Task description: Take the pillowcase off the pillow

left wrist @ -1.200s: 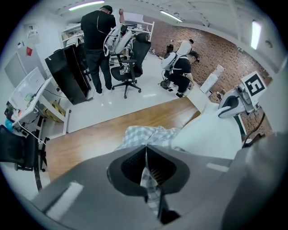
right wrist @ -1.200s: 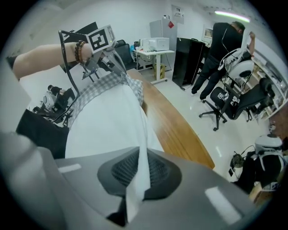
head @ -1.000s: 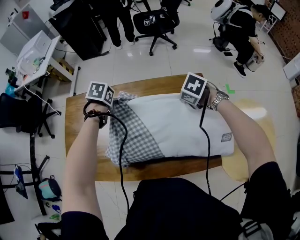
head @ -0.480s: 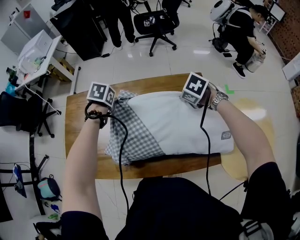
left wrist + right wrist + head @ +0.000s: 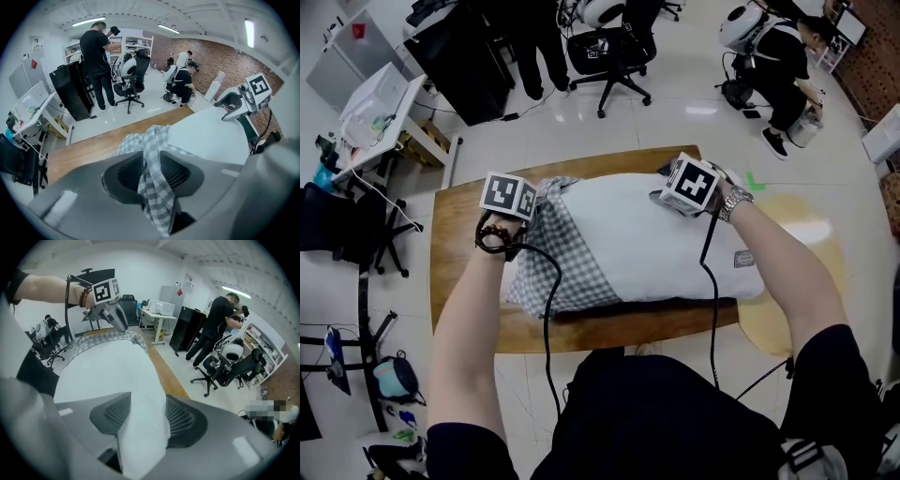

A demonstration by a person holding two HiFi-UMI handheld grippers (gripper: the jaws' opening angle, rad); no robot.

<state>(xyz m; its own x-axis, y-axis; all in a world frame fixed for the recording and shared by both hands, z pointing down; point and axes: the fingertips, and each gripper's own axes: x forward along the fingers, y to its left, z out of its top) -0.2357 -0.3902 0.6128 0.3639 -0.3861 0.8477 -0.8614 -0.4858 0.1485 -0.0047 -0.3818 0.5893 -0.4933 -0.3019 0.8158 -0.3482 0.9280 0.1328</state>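
A white pillow lies lengthwise on a wooden table, its left third inside a checked pillowcase bunched toward that end. The pillow's far edge runs close to the table's far edge, and its right end reaches the table's right edge. Bare wood shows in a broad strip at the left and a narrow one along the near side. Open tiled floor lies beyond the table, with an office chair and standing people well apart from it.

Both of the person's forearms stretch across the pillow, grippers pitched steeply down at its far edge. The left gripper pinches a gathered fold of the pillowcase, which hangs down through it; its jaws have just been opening, yet both pads touch the cloth. The right gripper clasps the pillow's bare white edge; its jaws too have just been opening, with the pillow filling the gap between them.
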